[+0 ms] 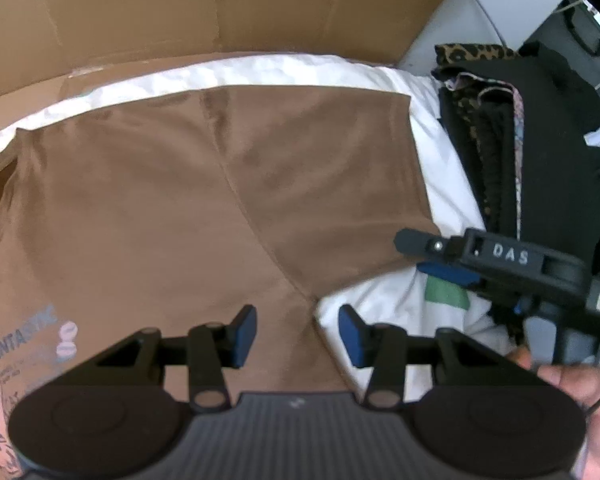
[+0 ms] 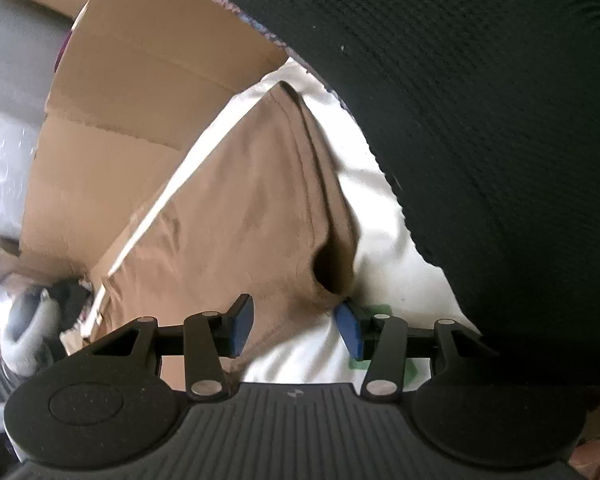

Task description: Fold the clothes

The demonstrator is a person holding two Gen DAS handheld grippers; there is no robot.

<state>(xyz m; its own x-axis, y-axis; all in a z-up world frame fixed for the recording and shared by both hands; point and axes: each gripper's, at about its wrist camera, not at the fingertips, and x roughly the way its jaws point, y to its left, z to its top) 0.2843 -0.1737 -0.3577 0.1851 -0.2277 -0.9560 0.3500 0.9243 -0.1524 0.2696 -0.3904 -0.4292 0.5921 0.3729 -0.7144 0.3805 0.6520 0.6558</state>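
A brown T-shirt (image 1: 180,200) lies flat on a white sheet (image 1: 432,152), with a printed design (image 1: 24,340) at the lower left. My left gripper (image 1: 298,336) points down over the seam where the sleeve (image 1: 340,180) meets the body. Its blue pads stand apart and nothing is pinched. My right gripper (image 1: 414,256) lies on its side at the sleeve's hem, one finger over the cloth and one under. In the right wrist view the sleeve hem (image 2: 332,272) sits between the pads of my right gripper (image 2: 296,330). A gap shows there, so the gripper is open.
Cardboard (image 1: 180,8) walls the far side behind the sheet. A pile of dark and leopard-print clothes (image 1: 540,140) lies to the right, and its black cloth (image 2: 480,120) fills the right wrist view's right side. A green patch (image 1: 446,294) marks the sheet. A person's hand (image 1: 572,380) holds the right gripper.
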